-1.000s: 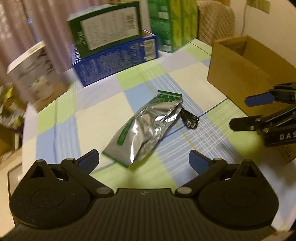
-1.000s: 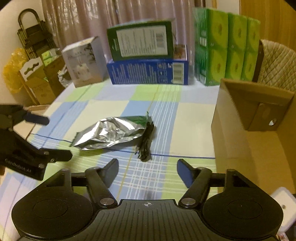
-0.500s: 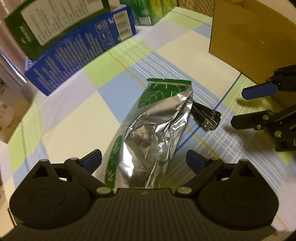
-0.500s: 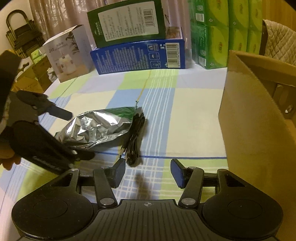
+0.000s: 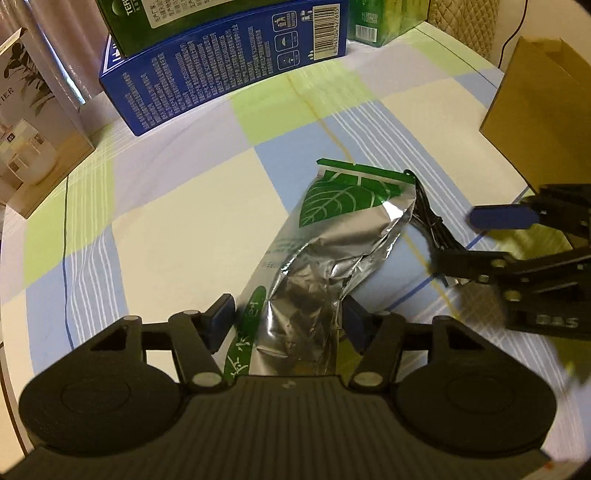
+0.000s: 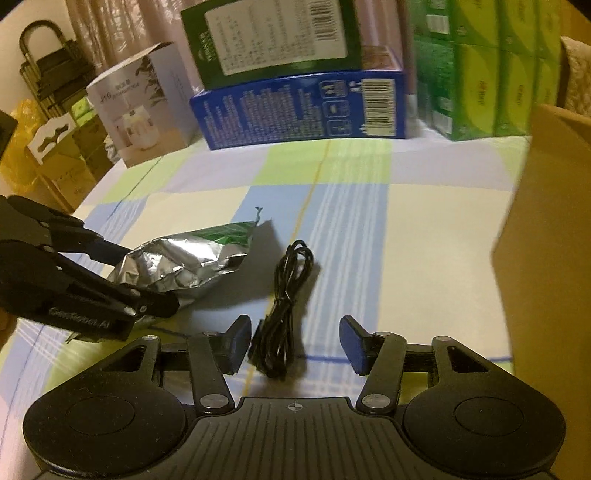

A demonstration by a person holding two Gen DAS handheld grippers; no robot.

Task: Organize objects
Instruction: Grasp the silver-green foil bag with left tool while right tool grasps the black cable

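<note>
Item count on the checked tablecloth (image 6: 424,229): one foil pouch (image 5: 332,251), one coiled black cable (image 6: 284,291), one open cardboard box (image 6: 546,236) at right. Far edge: one blue carton (image 6: 299,107), one dark green carton (image 6: 273,37) stacked on it, one white carton (image 6: 144,110) at left, three green packs (image 6: 480,66) at right. Two grippers (image 6: 291,345) are in view.

Domestic room: checked tablecloth (image 6: 369,206), drawn curtains (image 6: 122,40), quilted chair back (image 5: 465,26), stacked retail boxes (image 6: 295,107) (household goods, mostly).
</note>
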